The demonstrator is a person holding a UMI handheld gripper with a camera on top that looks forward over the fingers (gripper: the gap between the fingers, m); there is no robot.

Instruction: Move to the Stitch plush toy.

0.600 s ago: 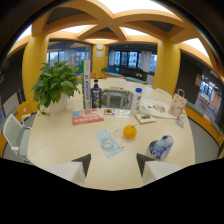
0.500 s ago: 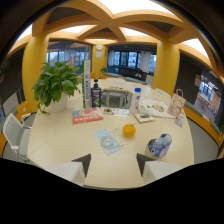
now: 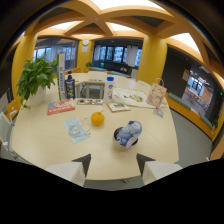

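From my gripper's own camera, the only view I have, I look out over a big round counter [image 3: 45,145] in a room with yellow posts. My gripper [image 3: 113,161] is wide open and holds nothing; its two dark fingers [image 3: 84,163] point forward with a wide gap between them, above the near edge of the counter. The Stitch plush toy [image 3: 128,133] is blue and gray and sits in a dark bowl-like thing, just ahead of my fingers and a bit toward the right one. It is not between the fingers yet, and nothing touches it. Next to the toy, on its left, is an orange [image 3: 97,118], and near that lies a small blue packet [image 3: 76,129]. Farther back I see a red book [image 3: 60,106], a dark bottle [image 3: 70,87], a white bottle [image 3: 109,89], a green plant [image 3: 34,79] and some papers [image 3: 131,97]. I think I am in the middle of the moving step: I am close to the toy but not there. I think the next move is to go forward and a little to the right, so the toy lines up with the gap, while I keep away from the orange.
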